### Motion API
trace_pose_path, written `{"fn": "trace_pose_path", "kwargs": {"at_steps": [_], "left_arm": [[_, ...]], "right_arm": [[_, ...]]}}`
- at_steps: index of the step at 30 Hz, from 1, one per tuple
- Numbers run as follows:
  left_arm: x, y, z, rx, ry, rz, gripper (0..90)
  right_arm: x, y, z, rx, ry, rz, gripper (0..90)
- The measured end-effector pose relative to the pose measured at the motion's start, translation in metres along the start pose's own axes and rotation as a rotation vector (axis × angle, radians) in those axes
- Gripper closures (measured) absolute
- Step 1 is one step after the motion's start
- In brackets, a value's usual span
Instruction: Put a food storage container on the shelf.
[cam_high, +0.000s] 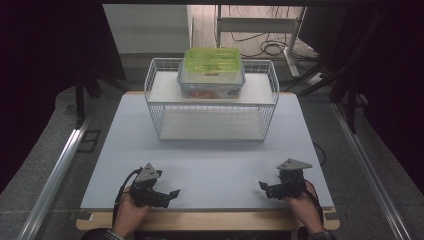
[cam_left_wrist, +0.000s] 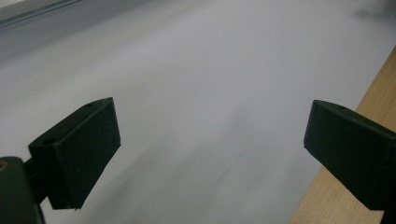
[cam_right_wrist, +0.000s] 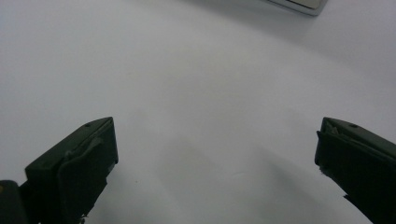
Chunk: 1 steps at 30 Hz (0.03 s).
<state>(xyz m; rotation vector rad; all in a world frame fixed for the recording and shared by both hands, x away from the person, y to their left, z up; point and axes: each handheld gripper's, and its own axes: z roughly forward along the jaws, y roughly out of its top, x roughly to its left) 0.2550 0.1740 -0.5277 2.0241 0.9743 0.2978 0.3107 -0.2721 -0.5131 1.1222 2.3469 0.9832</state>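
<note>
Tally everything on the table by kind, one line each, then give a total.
Wire rack: 1
Plastic container with green lid, on the rack's top shelf: 1
Handheld grippers, left gripper and right gripper, both open and empty at the near edge: 2
Total: 4

Clear box (cam_high: 211, 80) with green lid (cam_high: 212, 60) — upright atop the wire rack (cam_high: 165, 112).
</note>
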Motion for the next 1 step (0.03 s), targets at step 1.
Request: {"fn": "trace_pose_path", "kwargs": {"at_steps": [1], "left_arm": [[0.0002, 0.0001, 0.0000, -0.002, -0.002, -0.002, 3.5]], "right_arm": [[0.0001, 0.0001, 0.0001, 0.000, -0.002, -0.001, 0.0]]}}
